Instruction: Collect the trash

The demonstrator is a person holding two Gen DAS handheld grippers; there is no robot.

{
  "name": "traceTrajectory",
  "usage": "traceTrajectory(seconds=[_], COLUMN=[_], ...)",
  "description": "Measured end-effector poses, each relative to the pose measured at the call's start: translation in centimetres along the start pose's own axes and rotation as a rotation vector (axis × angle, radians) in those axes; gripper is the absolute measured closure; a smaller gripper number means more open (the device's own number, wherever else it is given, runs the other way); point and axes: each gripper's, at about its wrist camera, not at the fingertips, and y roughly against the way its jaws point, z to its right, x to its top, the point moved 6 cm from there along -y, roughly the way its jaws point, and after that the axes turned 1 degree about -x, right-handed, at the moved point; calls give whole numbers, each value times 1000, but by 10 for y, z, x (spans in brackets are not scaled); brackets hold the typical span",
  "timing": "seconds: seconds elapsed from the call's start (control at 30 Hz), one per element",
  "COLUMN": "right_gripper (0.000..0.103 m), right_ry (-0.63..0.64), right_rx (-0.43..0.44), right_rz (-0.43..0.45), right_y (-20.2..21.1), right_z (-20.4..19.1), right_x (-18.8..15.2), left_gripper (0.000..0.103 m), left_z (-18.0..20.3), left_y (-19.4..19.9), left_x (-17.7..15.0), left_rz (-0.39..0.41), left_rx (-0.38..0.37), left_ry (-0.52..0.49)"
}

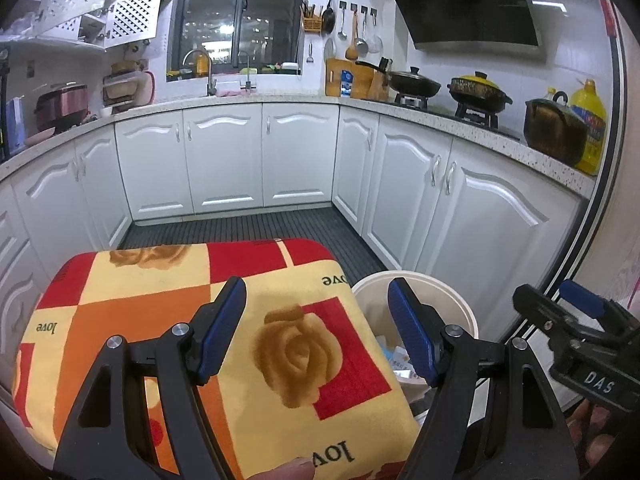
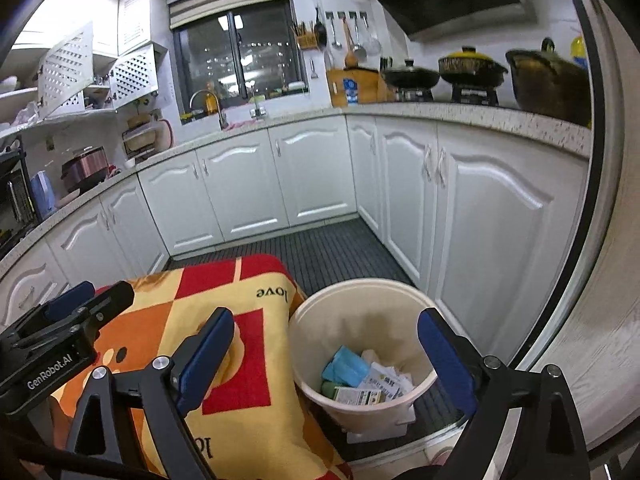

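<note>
A cream round trash bin (image 2: 304,360) stands on the dark floor beside a table draped in a red, orange and yellow rose-print cloth (image 1: 192,320). Inside it lie a blue packet (image 2: 346,368), white paper slips (image 2: 388,380) and a small carton (image 2: 356,396). My right gripper (image 2: 326,360) hangs open above the bin, nothing between its blue pads. My left gripper (image 1: 318,330) is open over the cloth's right edge, also empty. The bin's rim (image 1: 460,300) shows at the right in the left wrist view, with the right gripper (image 1: 576,312) beyond it.
White base cabinets (image 2: 312,172) line three sides under a speckled counter (image 1: 460,114). Pots (image 1: 480,88), a wok and a yellow oil jug (image 1: 592,124) sit on the right counter. A dark ribbed mat (image 1: 248,226) covers the floor. A sink tap (image 1: 210,70) stands under the window.
</note>
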Motion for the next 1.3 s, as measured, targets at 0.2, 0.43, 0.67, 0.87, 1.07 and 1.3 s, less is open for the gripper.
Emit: traceTrajectory(seconds=[0.2, 0.43, 0.67, 0.87, 1.07, 1.3], right_gripper=[7, 6, 6, 6, 6, 6], right_ry=[6, 23, 27, 30, 39, 40], right_rx=[-17, -24, -27, -26, -26, -27], right_rz=[56, 74, 82, 70, 67, 67], right_y=[13, 19, 22, 20, 17, 16], right_z=[-4, -10, -11, -11, -13, -13], right_x=[8, 10, 10, 7, 6, 6], left_gripper=[30, 30, 30, 30, 30, 30], left_z=[-4, -3, -2, -5, -7, -10], left_y=[6, 9, 9, 8, 8, 9], left_x=[-1, -2, -1, -3, -4, -6], left_rz=[15, 23, 27, 28, 30, 27], left_rx=[6, 20, 23, 18, 23, 26], left_ry=[6, -10, -14, -4, -8, -6])
